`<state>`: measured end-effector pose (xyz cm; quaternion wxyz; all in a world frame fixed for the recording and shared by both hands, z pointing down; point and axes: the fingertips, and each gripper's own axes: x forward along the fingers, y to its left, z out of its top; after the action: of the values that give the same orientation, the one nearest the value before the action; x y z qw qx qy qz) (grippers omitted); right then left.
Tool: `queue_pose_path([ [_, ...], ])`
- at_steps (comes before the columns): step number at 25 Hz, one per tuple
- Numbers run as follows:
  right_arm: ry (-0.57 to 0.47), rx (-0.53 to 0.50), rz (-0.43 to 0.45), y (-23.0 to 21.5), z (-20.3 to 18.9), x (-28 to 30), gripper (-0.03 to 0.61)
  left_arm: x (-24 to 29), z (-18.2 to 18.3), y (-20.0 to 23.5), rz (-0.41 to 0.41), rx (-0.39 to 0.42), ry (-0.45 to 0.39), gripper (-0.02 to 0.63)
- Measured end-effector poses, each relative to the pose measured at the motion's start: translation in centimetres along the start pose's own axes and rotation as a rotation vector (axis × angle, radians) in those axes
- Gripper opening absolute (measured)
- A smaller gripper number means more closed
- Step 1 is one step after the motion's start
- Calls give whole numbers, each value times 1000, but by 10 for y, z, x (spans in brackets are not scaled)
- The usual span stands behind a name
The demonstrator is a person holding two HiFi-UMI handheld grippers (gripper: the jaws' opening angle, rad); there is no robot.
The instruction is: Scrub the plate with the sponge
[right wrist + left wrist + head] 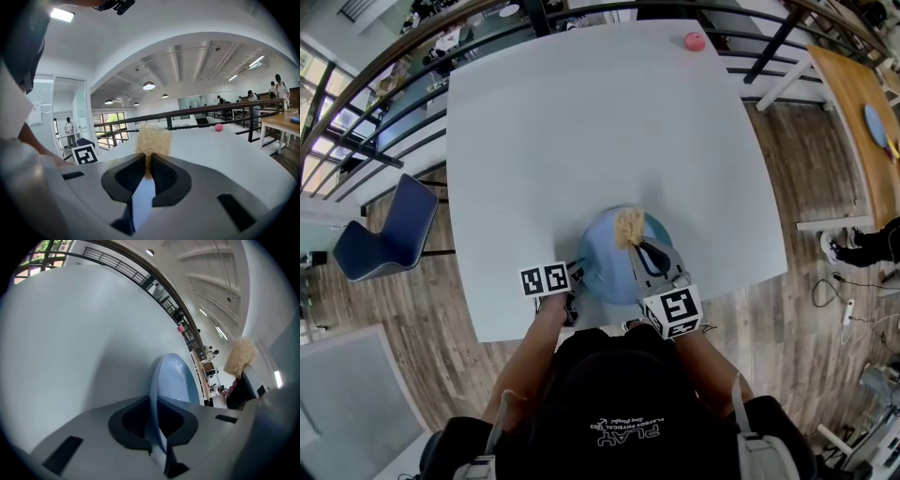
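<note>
Nearest the person, at the front edge of the white tabletop (600,131), the left tool (579,272) is closed on the left rim of the round pale-blue plate (605,258), the thin edge pinched between its dark pads. The right tool (639,251) reaches over the plate from the near right side and is clamped on the lower part of a tan, coarse-fibred sponge (628,226), which sits over the far part of the plate. The step in hand appears to be the start of scrubbing. To do it well, keep the left grip firm so that the plate cannot slide or spin. Press the free end of the sponge, not the pads, onto the plate face, and work in short overlapping strokes across the whole surface. The head view gives the layout of tools, plate and sponge, but not the grip itself. The left gripper view shows the rim seated between the pads. The right gripper view shows that the fibres stand well clear of the jaw tips. Neither gripper view confirms that sponge and plate touch. Further off, a small pink ball (695,41) rests near the far tabletop edge, with a dark metal railing (422,47) beyond.
</note>
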<state>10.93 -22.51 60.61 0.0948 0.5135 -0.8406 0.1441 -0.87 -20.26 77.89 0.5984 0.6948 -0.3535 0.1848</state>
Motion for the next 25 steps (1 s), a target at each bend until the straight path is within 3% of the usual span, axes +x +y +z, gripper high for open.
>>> queue_pose_path([
  [25,39,9,9,2,-19,6,44,-4,5,-3,3,8,-64,28],
])
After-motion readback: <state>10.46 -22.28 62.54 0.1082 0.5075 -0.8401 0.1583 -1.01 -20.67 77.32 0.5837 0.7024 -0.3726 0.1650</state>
